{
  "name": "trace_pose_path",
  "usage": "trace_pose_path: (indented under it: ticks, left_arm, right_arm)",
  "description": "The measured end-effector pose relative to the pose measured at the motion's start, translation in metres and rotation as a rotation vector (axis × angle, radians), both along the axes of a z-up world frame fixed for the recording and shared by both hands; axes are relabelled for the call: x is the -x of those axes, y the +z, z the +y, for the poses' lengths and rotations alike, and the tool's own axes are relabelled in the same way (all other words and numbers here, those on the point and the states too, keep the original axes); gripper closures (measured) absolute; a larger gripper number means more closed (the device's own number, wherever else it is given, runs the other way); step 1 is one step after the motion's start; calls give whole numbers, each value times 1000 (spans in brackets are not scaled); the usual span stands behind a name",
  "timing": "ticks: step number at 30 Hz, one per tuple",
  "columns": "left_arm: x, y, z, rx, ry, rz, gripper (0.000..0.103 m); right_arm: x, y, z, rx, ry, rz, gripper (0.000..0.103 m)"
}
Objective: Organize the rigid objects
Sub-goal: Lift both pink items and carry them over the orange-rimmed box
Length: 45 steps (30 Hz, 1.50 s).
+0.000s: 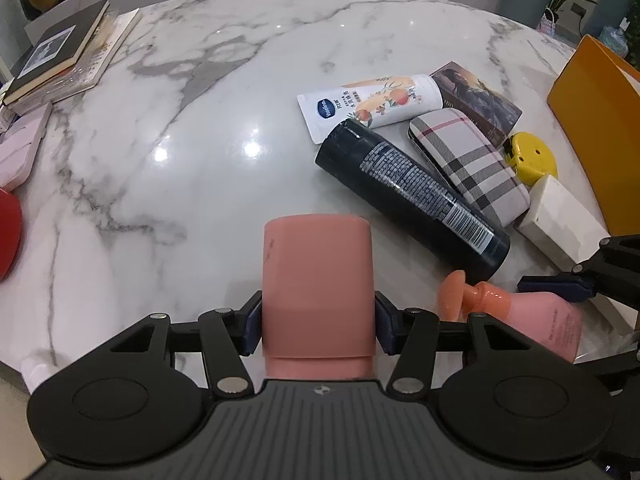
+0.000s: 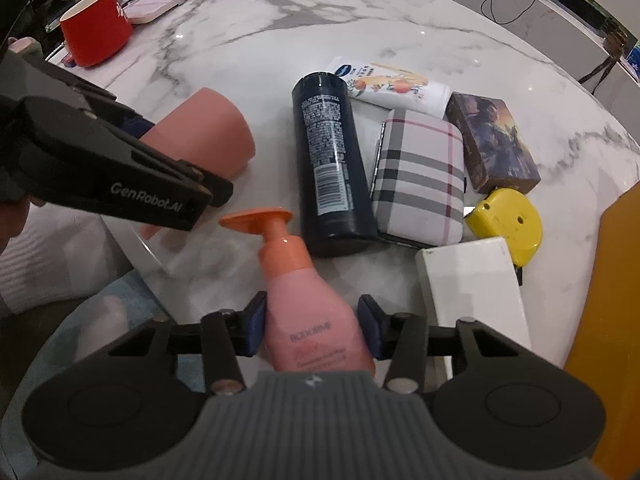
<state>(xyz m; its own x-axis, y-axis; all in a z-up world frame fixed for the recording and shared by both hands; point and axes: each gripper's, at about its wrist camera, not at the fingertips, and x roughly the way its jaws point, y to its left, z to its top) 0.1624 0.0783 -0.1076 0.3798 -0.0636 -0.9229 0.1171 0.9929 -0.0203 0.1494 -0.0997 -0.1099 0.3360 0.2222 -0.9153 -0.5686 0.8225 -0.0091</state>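
Observation:
My left gripper (image 1: 318, 326) is shut on a pink cylinder (image 1: 318, 280), held just above the marble table (image 1: 200, 120); it also shows in the right wrist view (image 2: 204, 132). My right gripper (image 2: 312, 328) is shut on a pink pump bottle (image 2: 308, 312) with an orange pump head (image 2: 260, 216); the bottle also shows in the left wrist view (image 1: 532, 316). A pile lies ahead: a black bottle (image 2: 330, 160), a plaid case (image 2: 420, 180), a white tube (image 2: 396, 84), a brown box (image 2: 492, 142), a yellow tape measure (image 2: 506, 218) and a white box (image 2: 472, 284).
A red cup (image 2: 98, 28) stands at the far left of the table. Stacked books (image 1: 60, 52) and a pale pink case (image 1: 20, 148) lie at the left edge. An orange-yellow container (image 1: 592, 120) stands at the right edge.

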Motion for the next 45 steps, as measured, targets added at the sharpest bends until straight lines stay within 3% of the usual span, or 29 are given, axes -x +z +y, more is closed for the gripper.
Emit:
trace_pose_path:
  ticks: [9, 16, 24, 31, 39, 45]
  left_arm:
    - [19, 22, 0, 18, 13, -62, 41]
    - [32, 56, -12, 56, -8, -115, 41]
    - [35, 104, -65, 119, -120, -198, 41]
    - [38, 140, -132, 169, -270, -260, 41]
    - [38, 147, -223, 241, -446, -222, 41]
    - [18, 126, -274, 251, -478, -168, 41]
  right_arm:
    - [19, 20, -13, -43, -26, -66, 57]
    - [33, 51, -38, -97, -96, -132, 57]
    - [45, 109, -89, -154, -204, -251, 57]
    - [53, 150, -165, -172, -359, -341, 57]
    - [53, 140, -250, -114, -521, -308, 58]
    - [49, 112, -298, -98, -600, -231, 58]
